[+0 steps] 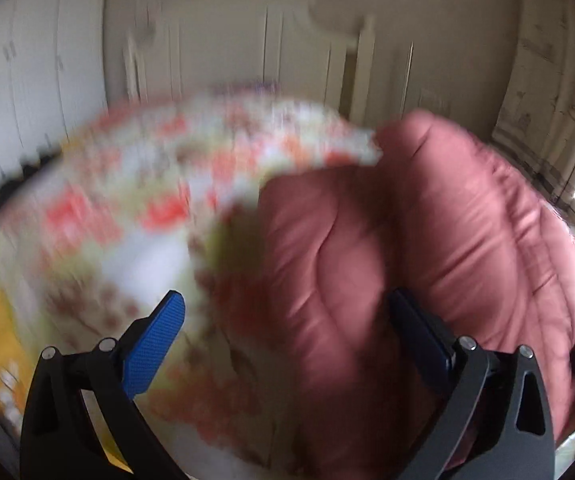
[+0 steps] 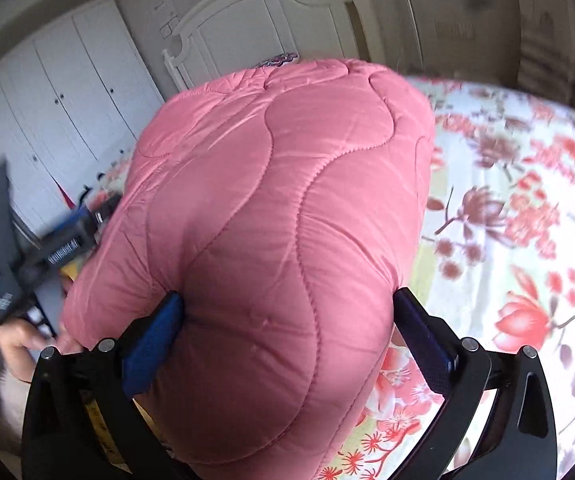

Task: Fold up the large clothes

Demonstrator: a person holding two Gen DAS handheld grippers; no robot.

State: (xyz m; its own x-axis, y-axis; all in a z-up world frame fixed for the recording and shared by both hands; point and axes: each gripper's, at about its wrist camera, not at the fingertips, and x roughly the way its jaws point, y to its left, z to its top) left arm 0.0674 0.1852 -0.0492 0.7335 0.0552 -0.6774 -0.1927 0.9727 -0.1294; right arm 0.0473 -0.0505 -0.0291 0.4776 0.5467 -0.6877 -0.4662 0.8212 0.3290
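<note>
A: Left wrist view: heavy blur. Left gripper (image 1: 283, 332) fingers spread wide, nothing pinched. Quilt (image 1: 427, 240) bulges up to the right finger (image 1: 419, 328); left finger is over the floral bed (image 1: 135, 184).

B: Right wrist view?

A: Sharp. Right gripper (image 2: 287, 332) fingers at full spread, the folded quilt (image 2: 287, 200) bulging between them. Can't tell whether the pads press. Quilt lies on the bed (image 2: 519, 208), headboard (image 2: 271, 12) behind. A hand (image 2: 23, 344) with the other gripper sits at its left edge.

B: Advice?

A: My call: too thick to pinch through. Grab a thin edge layer on each side, lift together, keep the fold line square.
</note>
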